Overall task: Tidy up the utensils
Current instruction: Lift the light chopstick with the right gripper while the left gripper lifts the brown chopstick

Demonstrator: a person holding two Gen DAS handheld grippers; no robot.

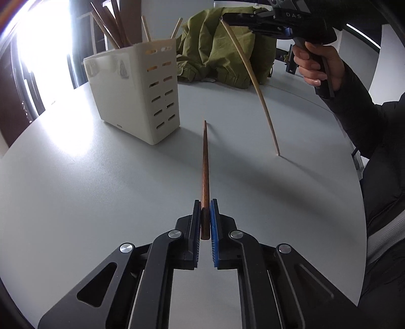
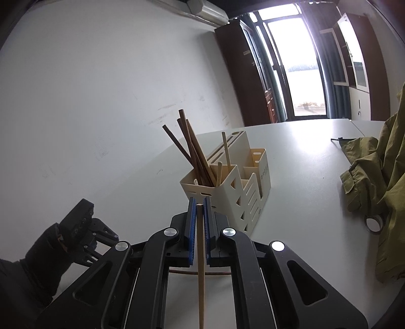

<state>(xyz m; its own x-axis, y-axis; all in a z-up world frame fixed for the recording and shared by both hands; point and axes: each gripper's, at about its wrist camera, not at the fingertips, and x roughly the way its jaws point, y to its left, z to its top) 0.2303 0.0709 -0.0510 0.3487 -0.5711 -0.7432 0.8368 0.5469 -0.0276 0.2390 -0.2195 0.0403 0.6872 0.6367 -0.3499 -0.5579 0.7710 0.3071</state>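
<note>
My left gripper (image 1: 205,202) is shut on a dark brown chopstick (image 1: 204,162) that points forward, low over the white table (image 1: 76,189). My right gripper (image 2: 199,200) is shut on the top end of a pale wooden chopstick (image 2: 201,265); in the left wrist view that chopstick (image 1: 253,76) hangs steeply from the right gripper (image 1: 227,19), its tip touching the table. A cream slotted utensil holder (image 1: 136,91) stands to the left, also in the right wrist view (image 2: 227,184), with several brown and pale chopsticks (image 2: 195,149) upright in it.
An olive-green jacket (image 1: 222,45) lies bunched behind the holder, and shows at the right in the right wrist view (image 2: 374,182). A tape roll (image 2: 373,224) lies by it. The table's curved edge (image 1: 362,202) runs on the right, by the person's dark sleeve.
</note>
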